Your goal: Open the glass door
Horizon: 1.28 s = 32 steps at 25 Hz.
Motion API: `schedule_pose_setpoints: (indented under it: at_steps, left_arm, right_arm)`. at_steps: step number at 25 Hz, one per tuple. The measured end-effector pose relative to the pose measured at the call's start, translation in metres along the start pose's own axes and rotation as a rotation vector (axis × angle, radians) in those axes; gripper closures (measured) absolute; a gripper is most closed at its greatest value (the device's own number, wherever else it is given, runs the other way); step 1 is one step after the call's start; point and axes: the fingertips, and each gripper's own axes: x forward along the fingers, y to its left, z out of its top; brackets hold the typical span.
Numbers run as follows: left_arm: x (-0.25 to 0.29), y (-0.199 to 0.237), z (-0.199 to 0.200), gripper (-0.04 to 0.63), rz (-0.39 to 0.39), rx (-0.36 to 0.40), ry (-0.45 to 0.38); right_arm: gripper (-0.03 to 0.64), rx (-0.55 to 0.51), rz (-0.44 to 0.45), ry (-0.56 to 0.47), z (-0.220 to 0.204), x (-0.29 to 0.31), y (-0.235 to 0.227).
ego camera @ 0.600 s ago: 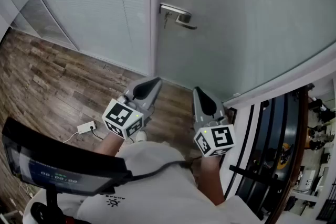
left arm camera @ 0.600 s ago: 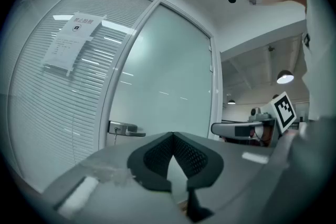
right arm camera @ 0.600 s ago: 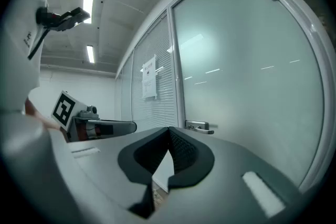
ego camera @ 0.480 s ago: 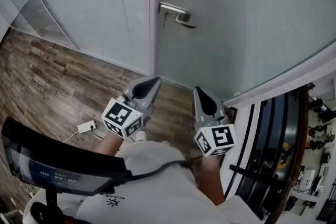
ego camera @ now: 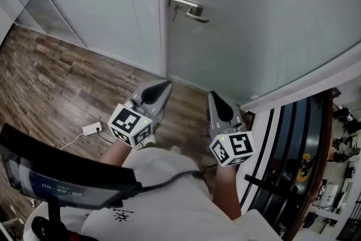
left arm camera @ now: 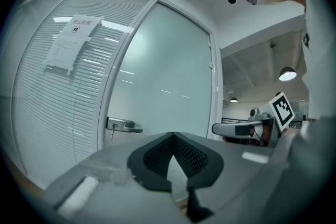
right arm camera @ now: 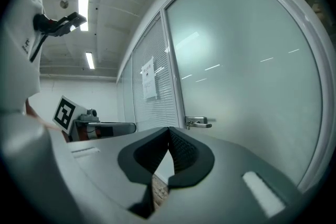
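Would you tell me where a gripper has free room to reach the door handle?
Free: the space from the left gripper and right gripper to the door handle, and the wood floor toward the blinds. Crowded: around the white adapter.

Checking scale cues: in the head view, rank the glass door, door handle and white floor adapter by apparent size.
Glass door, largest.
Door handle.
White floor adapter, smallest, though both are small and distance differs, so unsure.

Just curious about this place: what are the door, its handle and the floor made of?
Door: likely frosted glass, pale and matte with soft light streaks. Handle: looks like satin metal, silvery sheen. Floor: wood-grain planks, brown; real wood or laminate, can't tell.
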Motion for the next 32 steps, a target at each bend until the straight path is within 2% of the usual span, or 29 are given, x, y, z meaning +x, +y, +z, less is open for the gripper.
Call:
schedule_pose_setpoints:
  at_steps: [9,20,27,32]
  left_arm:
    - [0.006,-0.027,-0.023,0.592,0.028,-0.016,0.020]
    - [0.023,-0.020,-0.019,0.592,0.036,-0.010,0.015]
    - [0.042,0.011,-0.026,0.592,0.012,-0.032,0.031]
    - [0.078,0.065,-0.024,0.592,-0.015,-0.032,0.028]
  right_arm:
    - [0.607,0.008,0.024,0.044,-0.023,-0.025,-0.022]
    - [0.607,0.009,0.035,0.053,-0.023,-0.014,-0.035]
    - [0.607,0.004,0.020,0.065,-0.024,0.022,-0.042]
    - [0.607,-0.004,-0.015,0.068,-0.020,0.079,-0.061]
